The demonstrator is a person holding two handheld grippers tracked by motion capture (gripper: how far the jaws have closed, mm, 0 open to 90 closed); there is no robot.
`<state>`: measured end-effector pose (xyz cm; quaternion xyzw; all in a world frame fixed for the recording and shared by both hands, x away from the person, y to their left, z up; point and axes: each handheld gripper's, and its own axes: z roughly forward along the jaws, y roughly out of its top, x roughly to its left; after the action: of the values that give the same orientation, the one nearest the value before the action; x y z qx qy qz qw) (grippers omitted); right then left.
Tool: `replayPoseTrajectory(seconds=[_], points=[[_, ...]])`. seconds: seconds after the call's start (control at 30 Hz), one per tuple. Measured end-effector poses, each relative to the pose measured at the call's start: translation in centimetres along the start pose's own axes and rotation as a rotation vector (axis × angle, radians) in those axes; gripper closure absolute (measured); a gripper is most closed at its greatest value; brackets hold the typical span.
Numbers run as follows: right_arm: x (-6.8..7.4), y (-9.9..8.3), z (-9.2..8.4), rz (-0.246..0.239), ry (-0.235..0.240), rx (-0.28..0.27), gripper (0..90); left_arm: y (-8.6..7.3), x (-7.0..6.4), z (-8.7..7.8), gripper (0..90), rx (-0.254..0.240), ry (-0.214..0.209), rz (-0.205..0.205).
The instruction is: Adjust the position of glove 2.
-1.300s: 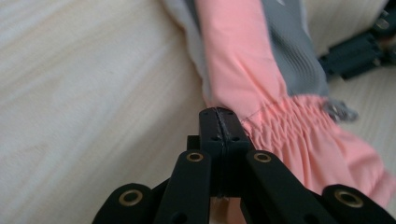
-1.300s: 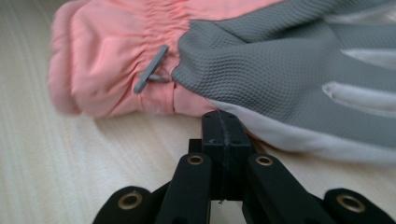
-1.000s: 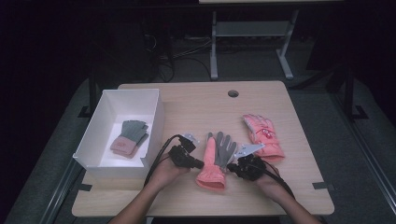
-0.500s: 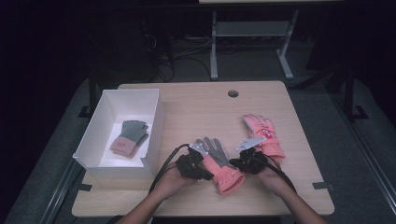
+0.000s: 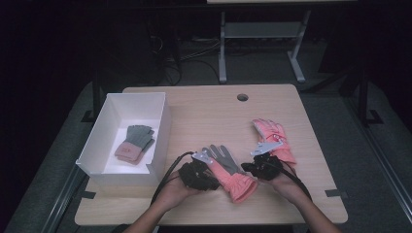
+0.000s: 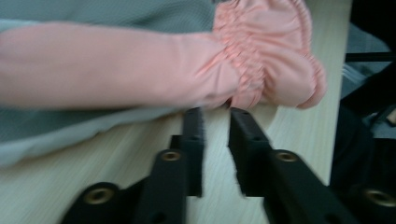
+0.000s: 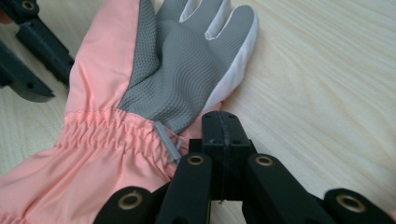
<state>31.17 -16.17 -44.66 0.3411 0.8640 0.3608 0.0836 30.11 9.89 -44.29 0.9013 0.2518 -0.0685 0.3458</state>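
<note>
A light wooden table (image 5: 204, 116) with a round cable hole (image 5: 242, 97) near its far edge stands on grey flooring in a dark room; a metal frame with two legs (image 5: 262, 34) rises behind it at twelve o'clock.

At nine o'clock on the table sits a white rectangular cardboard box (image 5: 160, 131), and inside it lies a small grey-and-pink knitted glove (image 5: 134, 143).

Toward six o'clock the left gripper (image 5: 210, 160) rests in the person's left hand (image 5: 175, 191). Its jaws have just been opening and now stand a little apart, their tips just at the gathered wrist of the glove with no cloth pressed between them, as the left gripper view (image 6: 215, 114) shows.

Just right of it lies the pink padded winter glove with a grey textured palm (image 5: 228, 167), palm up, fingers toward eleven o'clock and its elastic cuff toward five o'clock near the table's near edge. In the right gripper view (image 7: 173, 70) the palm has a fine dotted weave, white edging on the fingers and a puckered band at the wrist.

The right gripper (image 5: 250, 167) is clenched, jaws pressed flat together, touching the glove's edge by the wrist (image 7: 220, 123); whether cloth is pinched there I cannot tell.

At three o'clock lies a second pink padded glove (image 5: 274, 138), back up.
</note>
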Motion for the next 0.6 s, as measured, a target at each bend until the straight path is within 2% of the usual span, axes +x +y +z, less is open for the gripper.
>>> replayPoseTrajectory(seconds=[0.27, 0.3, 0.33, 0.37, 0.43, 0.47, 0.53, 0.57, 0.6], points=[[-0.5, 0.2, -1.4, 0.006, -0.031, -0.030, 90.0, -1.8, 0.1, -1.5, 46.3, 0.005, 0.099, 0.033], [-0.6, 0.3, -1.5, 0.008, -0.039, -0.033, 90.0, -2.1, 0.1, -1.6, 44.9, -0.009, 0.100, 0.023], [-0.8, 0.3, -1.7, 0.017, -0.042, -0.035, 90.0, -2.2, 0.2, -1.8, 43.2, -0.002, 0.100, 0.034], [-1.0, 0.4, -1.9, 0.019, -0.045, -0.040, 89.9, -2.4, 0.2, -1.7, 42.6, -0.018, 0.101, 0.017], [-1.3, 0.4, -2.2, 0.024, -0.057, -0.046, 88.7, -2.5, 0.3, -1.9, 42.1, -0.013, 0.104, 0.020], [-1.5, 0.4, -2.3, 0.024, -0.065, -0.051, 87.0, -2.6, 0.4, -1.9, 41.8, 0.000, 0.105, 0.036], [-1.7, 0.4, -2.6, 0.041, -0.071, -0.054, 87.0, -2.5, 0.4, -1.8, 40.2, -0.012, 0.110, 0.027], [-2.0, 0.5, -2.7, 0.026, -0.082, -0.060, 85.6, -2.5, 0.4, -1.8, 39.7, -0.008, 0.107, 0.031], [-2.1, 0.5, -2.9, 0.038, -0.094, -0.061, 85.6, -2.5, 0.3, -1.7, 39.7, -0.009, 0.107, 0.030]])
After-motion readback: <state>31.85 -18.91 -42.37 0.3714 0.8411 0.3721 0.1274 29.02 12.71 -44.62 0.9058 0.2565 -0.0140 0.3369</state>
